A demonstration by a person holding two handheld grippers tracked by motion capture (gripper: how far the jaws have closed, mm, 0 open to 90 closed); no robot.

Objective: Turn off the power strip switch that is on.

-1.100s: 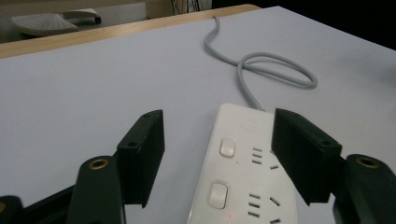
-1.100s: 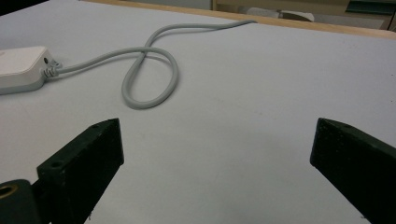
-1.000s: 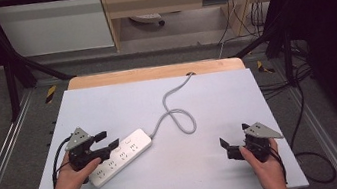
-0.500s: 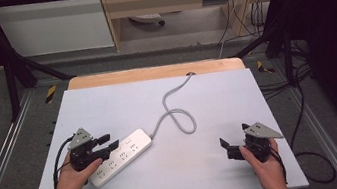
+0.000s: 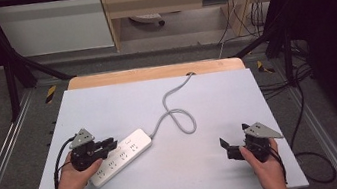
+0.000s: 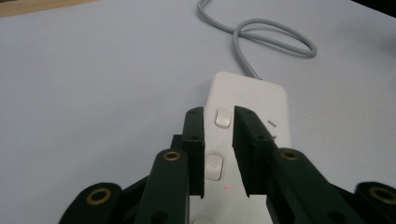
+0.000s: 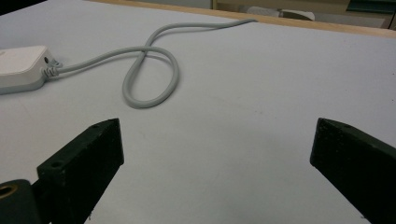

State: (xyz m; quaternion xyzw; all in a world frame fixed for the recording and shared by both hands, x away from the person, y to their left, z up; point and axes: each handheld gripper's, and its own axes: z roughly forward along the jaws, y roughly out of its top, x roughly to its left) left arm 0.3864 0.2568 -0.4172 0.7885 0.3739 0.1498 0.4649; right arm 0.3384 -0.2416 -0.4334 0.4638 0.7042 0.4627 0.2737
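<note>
A white power strip (image 5: 124,154) lies at an angle on the left of the white table top (image 5: 216,92), and its grey cable (image 5: 180,118) loops toward the back edge. My left gripper (image 5: 111,143) rests over the strip's near end. In the left gripper view its jaws (image 6: 219,115) have just been closing and stand a narrow gap apart above the strip (image 6: 254,93), with white switch buttons (image 6: 222,116) showing in the gap; they clamp nothing. My right gripper (image 5: 233,136) sits at the front right, wide open (image 7: 217,140) and empty, facing the cable loop (image 7: 149,74) and the strip's end (image 7: 21,65).
A wooden strip (image 5: 153,72) borders the table's far edge, where the cable runs off. Metal rails and black frame legs flank the table, and loose cables lie on the floor at the right (image 5: 304,104).
The left gripper's jaws have narrowed over the power strip. Both hands and the strip stay where they were.
</note>
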